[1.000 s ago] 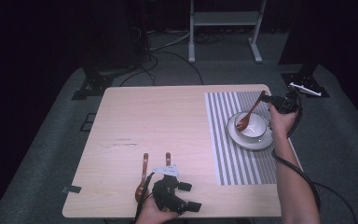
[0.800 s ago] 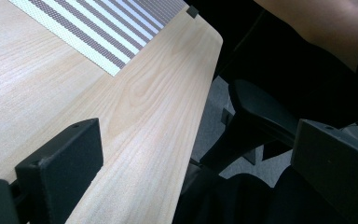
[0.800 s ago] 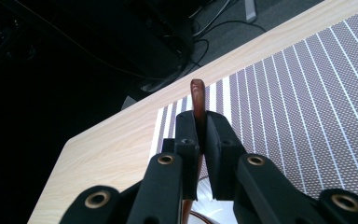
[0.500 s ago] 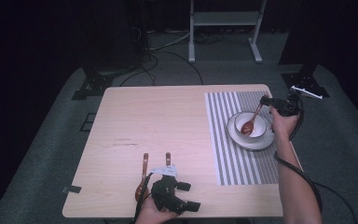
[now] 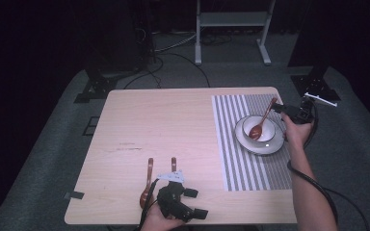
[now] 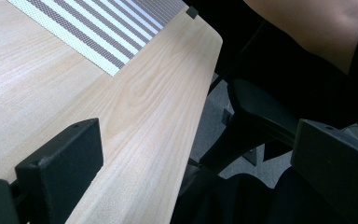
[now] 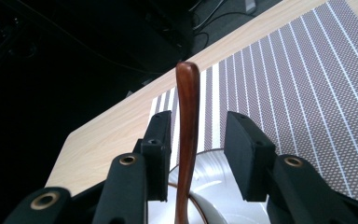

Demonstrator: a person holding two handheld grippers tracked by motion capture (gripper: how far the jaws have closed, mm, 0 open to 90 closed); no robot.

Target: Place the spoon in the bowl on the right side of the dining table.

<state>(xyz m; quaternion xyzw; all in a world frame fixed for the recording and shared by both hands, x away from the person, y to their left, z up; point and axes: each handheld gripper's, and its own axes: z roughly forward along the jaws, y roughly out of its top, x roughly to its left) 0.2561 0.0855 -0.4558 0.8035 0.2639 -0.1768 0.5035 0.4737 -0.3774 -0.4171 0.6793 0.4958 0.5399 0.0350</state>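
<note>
On the bench (image 5: 173, 125), your wooden spoon (image 5: 262, 121) now rests in the white bowl (image 5: 262, 131), right tool (image 5: 285, 109) has just been opening with its handle loose between the jaws, so back off cleanly while your left tool (image 5: 161, 167) waits open.

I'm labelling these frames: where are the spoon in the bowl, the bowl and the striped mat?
spoon (image 5: 256, 131), high view, its scoop.
bowl (image 5: 271, 133), high view, inner wall.
striped mat (image 5: 231, 144), high view, bare stripes.

Brightly lit table (image 5: 173, 125) — dark surroundings, soft focus, no glare
</note>
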